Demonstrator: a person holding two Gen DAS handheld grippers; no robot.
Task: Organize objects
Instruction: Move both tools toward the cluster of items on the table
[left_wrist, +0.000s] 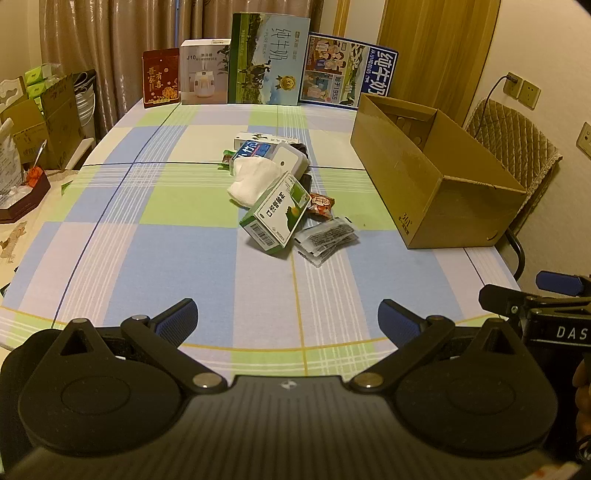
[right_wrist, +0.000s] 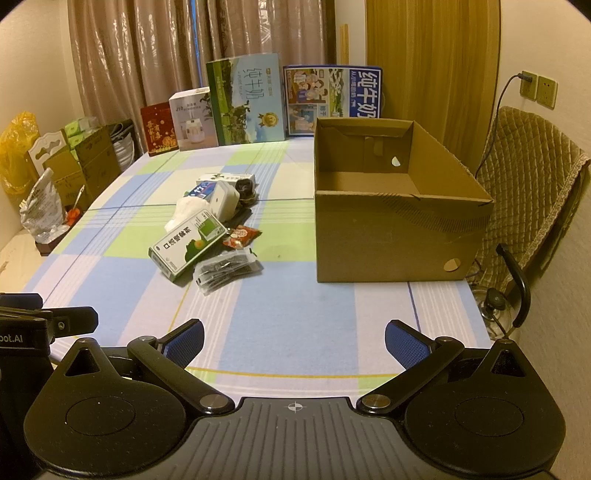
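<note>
Pile (left_wrist: 275, 192) items overlapping (lower ones hidden)

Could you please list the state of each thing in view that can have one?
Left gripper: jaws open, holding nothing.
Right gripper: jaws open, holding nothing.
Cardboard box: open at the top, looks empty, upright on the table.
Green medicine box: closed, lying tilted on the pile.
Clear packet: lying flat, nearest item of the pile.
Red snack packet: lying beside the medicine box.
Wall plug: plugged in.
</note>
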